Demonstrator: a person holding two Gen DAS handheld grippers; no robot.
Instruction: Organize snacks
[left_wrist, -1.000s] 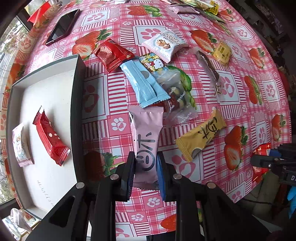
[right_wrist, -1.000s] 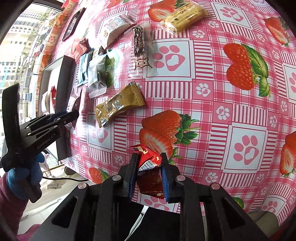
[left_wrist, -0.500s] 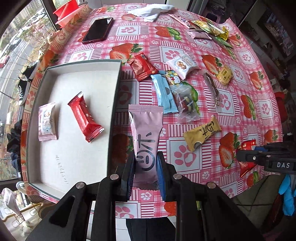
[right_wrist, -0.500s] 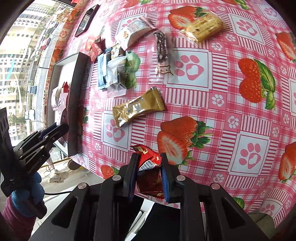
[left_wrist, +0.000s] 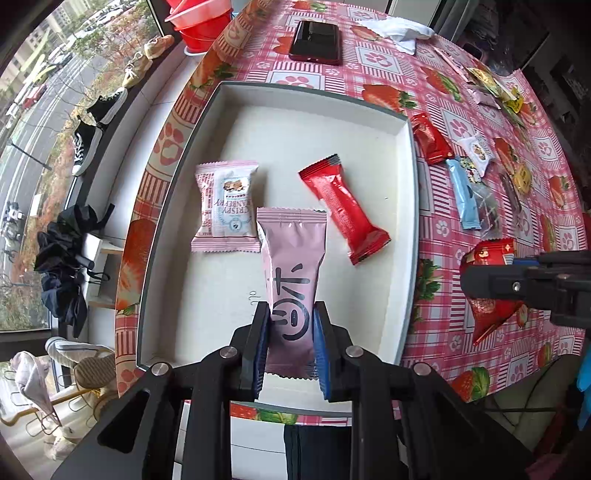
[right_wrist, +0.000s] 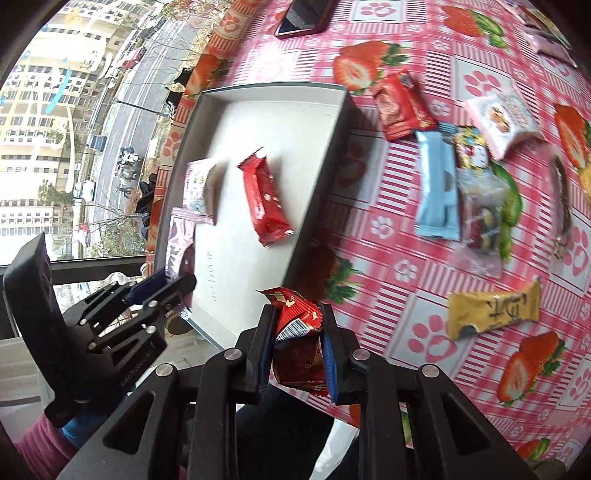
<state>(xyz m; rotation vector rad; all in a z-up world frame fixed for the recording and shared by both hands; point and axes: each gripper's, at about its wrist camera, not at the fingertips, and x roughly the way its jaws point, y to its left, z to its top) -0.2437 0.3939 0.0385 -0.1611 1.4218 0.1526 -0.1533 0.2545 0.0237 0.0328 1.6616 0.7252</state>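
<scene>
1. While the pink snack packet (left_wrist: 291, 273) hangs above the white tray (left_wrist: 369, 110), the left hand-held gripper (left_wrist: 290, 341) pinches its lower end between both blue pads.
2. Under it, inside the tray, lie two packets: a pale pink one printed with "CRISPY" (left_wrist: 225, 206) and a long red bar (left_wrist: 343, 206), set apart from each other – the held packet's top edge overlaps the pale one in the left wrist view.
3. The right hand-held gripper (right_wrist: 297, 349) is clamped on a crumpled red packet (right_wrist: 299, 321), held over the surface just beside the tray's near corner.
4. On the strawberry-and-paw-print cloth (right_wrist: 417, 332) to the right of the tray lie loose snacks: a dark red wrapper (right_wrist: 400, 105), a light blue bar (right_wrist: 437, 184), a cartoon-printed packet (right_wrist: 472, 147), a clear bag (right_wrist: 480, 218), a white cookie packet (right_wrist: 502, 118) and a yellow bar (right_wrist: 493, 314).
5. Beyond the tray's far wall a dark phone (left_wrist: 316, 42) rests on the surface, with a white cloth (left_wrist: 399, 31) near it – red bowls (left_wrist: 201, 22) stand past the surface's edge.
</scene>
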